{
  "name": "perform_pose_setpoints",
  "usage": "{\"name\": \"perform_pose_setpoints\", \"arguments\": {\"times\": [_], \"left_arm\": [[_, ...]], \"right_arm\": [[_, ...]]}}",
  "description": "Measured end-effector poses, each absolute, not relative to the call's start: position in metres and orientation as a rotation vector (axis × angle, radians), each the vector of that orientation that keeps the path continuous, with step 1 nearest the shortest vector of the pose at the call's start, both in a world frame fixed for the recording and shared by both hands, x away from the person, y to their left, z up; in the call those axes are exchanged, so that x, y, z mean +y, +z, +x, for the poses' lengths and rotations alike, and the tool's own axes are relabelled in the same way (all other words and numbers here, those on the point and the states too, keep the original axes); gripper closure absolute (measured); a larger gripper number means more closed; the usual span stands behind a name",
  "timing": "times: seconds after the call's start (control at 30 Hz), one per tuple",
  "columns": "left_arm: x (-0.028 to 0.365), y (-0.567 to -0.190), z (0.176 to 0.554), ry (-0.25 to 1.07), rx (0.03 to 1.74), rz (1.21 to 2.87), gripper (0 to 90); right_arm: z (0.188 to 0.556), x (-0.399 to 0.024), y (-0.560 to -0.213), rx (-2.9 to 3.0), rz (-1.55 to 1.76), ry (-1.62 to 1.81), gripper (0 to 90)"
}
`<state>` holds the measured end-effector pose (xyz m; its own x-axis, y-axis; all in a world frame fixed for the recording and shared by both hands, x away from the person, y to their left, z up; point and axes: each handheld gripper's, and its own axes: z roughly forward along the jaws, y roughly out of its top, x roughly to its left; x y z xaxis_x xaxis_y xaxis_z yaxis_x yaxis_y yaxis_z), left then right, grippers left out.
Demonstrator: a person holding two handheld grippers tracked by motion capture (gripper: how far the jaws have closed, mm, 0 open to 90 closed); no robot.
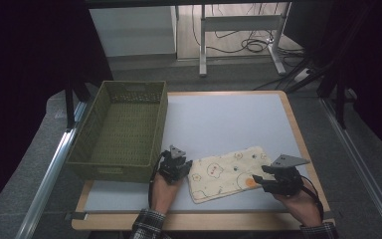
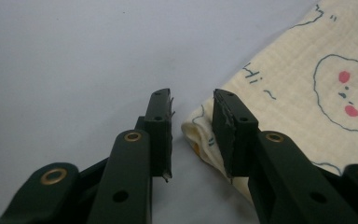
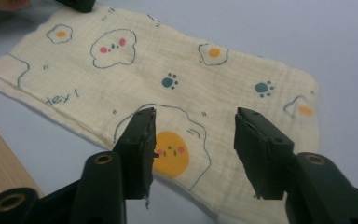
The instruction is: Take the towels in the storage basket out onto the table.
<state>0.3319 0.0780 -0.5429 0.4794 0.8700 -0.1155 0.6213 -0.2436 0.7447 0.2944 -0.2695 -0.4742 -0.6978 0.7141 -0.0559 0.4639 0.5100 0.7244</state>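
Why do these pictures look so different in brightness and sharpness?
High view: dim, its edges nearly black, the cloth small and soft. Left gripper view: even light, the table a hazy grey, the jaws close and slightly blurred. Right gripper view: brightest, the cloth's print crisp, soft shadows under the jaws.

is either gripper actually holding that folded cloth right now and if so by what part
Nothing is held. The left gripper stands open around a corner of the cloth; the right gripper is open above it.

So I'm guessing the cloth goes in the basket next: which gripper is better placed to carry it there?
Probably the left gripper: it is beside the basket, jaws open at the cloth's near corner. The right gripper, open over the far end, sits farther off.
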Motion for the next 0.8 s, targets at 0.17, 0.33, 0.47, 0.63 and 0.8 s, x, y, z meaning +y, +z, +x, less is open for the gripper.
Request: {"name": "perform_pose_setpoints", "arguments": {"times": [0.17, 0.33, 0.47, 0.63, 0.8], "left_arm": [[0.078, -0.543, 0.332, 0.424, 1.23, 1.974, 67.8], [0.078, -0.543, 0.332, 0.422, 1.228, 1.976, 66.1], [0.079, -0.543, 0.332, 0.424, 1.227, 1.976, 62.3], [0.077, -0.543, 0.332, 0.461, 1.241, 1.987, 54.6], [0.077, -0.543, 0.332, 0.457, 1.237, 1.986, 54.8]], "right_arm": [[0.296, -0.279, -0.472, 2.378, 1.006, 0.973, 47.3], [0.298, -0.28, -0.482, 2.419, 1.036, 1.012, 48.8], [0.293, -0.25, -0.495, 2.518, 0.954, 1.05, 48.7], [0.286, -0.206, -0.511, 2.622, 0.843, 1.096, 48.8], [0.278, -0.165, -0.519, 2.701, 0.747, 1.148, 49.7]]}}
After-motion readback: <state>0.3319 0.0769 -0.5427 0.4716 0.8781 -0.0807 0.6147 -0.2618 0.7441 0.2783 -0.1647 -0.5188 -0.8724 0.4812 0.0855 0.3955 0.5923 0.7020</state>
